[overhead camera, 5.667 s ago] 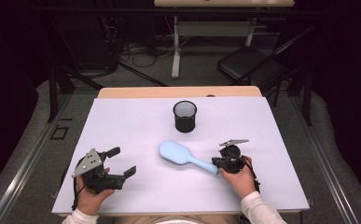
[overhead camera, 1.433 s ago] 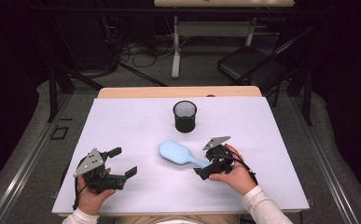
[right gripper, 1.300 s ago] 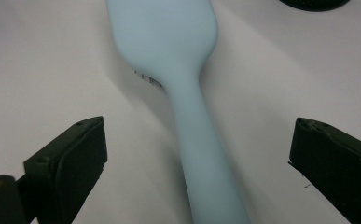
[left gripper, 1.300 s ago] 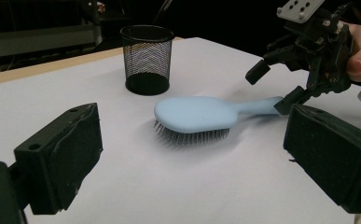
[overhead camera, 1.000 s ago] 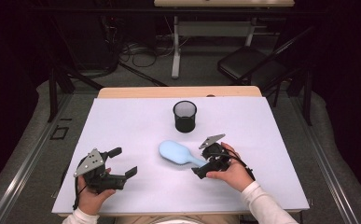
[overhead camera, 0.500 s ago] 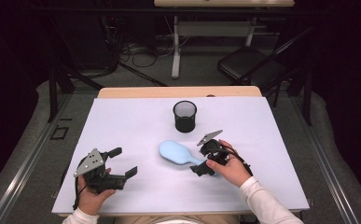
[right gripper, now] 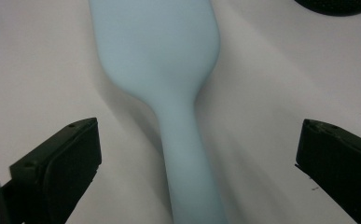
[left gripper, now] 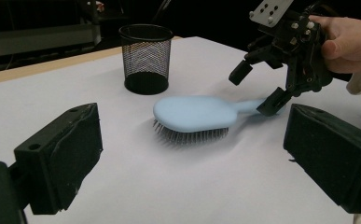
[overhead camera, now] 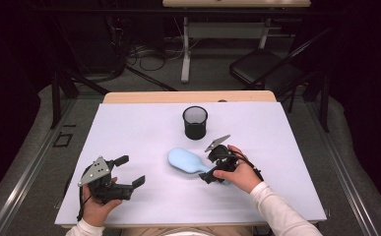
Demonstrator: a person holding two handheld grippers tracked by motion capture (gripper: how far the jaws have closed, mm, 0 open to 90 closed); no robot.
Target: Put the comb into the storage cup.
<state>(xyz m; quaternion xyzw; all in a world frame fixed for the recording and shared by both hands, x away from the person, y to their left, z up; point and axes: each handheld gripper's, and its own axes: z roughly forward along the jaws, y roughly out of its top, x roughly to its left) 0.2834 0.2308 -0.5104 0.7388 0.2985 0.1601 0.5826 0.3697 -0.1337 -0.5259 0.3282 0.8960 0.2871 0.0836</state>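
We see a white tabletop (overhead camera: 129,132) whose far edge shows a strip of bare wood, and beyond it the room falls into darkness where we can only make out table legs, cables and a folding chair (overhead camera: 267,73). On the tabletop, toward the far side, stands a black mesh cup (overhead camera: 195,122), upright; in the right tool view only a sliver of its base shows at the top edge. Near the middle lies a light blue hairbrush (overhead camera: 185,161), bristles down, head toward the left and handle toward the right. The end of its handle is hidden in the high view behind the right tool (overhead camera: 210,166), and in the right tool view the brush is blurred and cut off at top and bottom. That tool's jaws are spread wide to either side of the handle without touching it, as the left tool view also shows. The left tool (overhead camera: 130,170), held in the person's left hand (overhead camera: 95,206) near the tabletop's near left corner, is well apart from the brush with its jaws spread and nothing between them.
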